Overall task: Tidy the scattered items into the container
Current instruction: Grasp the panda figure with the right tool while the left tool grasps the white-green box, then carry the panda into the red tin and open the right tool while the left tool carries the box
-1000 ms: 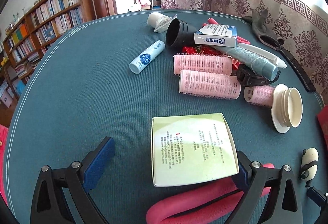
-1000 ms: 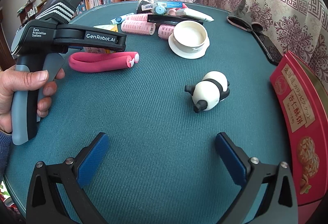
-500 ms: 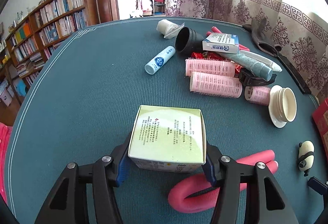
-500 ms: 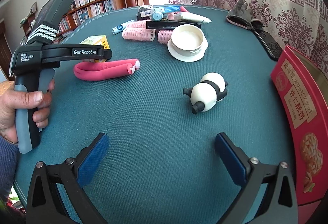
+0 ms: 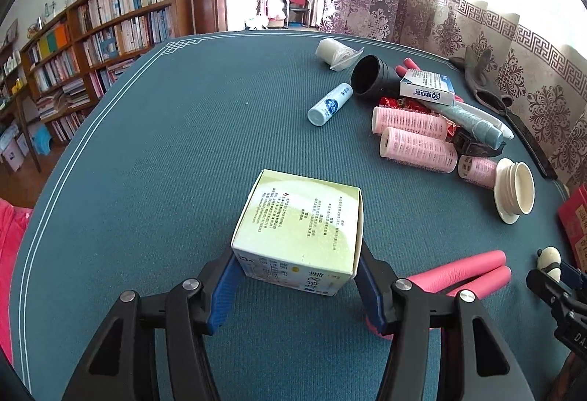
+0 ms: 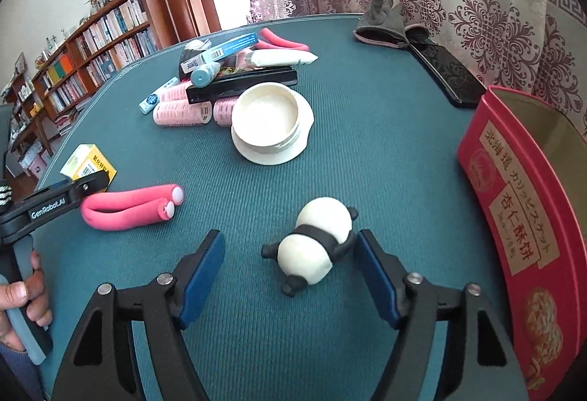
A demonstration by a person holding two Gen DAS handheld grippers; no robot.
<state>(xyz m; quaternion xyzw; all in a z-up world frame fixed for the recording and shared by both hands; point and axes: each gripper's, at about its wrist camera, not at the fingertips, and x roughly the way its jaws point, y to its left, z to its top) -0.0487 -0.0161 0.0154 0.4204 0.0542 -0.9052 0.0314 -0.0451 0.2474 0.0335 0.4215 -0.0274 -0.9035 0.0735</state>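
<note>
The box [image 5: 299, 226], pale green with small print on top, sits on the teal table [image 5: 154, 159] near the front, clamped between the blue pads of the left gripper [image 5: 296, 285]; both pads press its side walls, so it is pinched, though whether it has left the cloth I cannot tell. In the right wrist view the same box shows as a yellow carton at the far left, just behind the gripper's black nose.

The panda [image 6: 317, 245], a small white and black toy lying on its side, is between the pads of the right gripper [image 6: 288, 276]. Those jaws have just been closing around it. The right pad looks to be at or almost at the toy's black paw, while the left pad stands clear with cloth showing in the gap, so nothing is gripped there yet.

The tin [image 6: 513, 217], a red biscuit container with its mouth open, stands at the right edge of the table, near the panda and well apart from the box.

Just beside the box lies a bent pink foam roller [image 5: 473, 270]. Further back are 3 pink curlers [image 5: 418, 148], a white lid [image 5: 513, 190], a black cup [image 5: 370, 76] and a small bottle [image 5: 329, 104], all in 1 loose heap.

The step in hand is picking up 2 items at once. Next, I judge, the right jaws must finish squeezing the round toy squarely so it does not roll out, then both hands lift and carry across to the tin's mouth, the left one passing over the roller.
</note>
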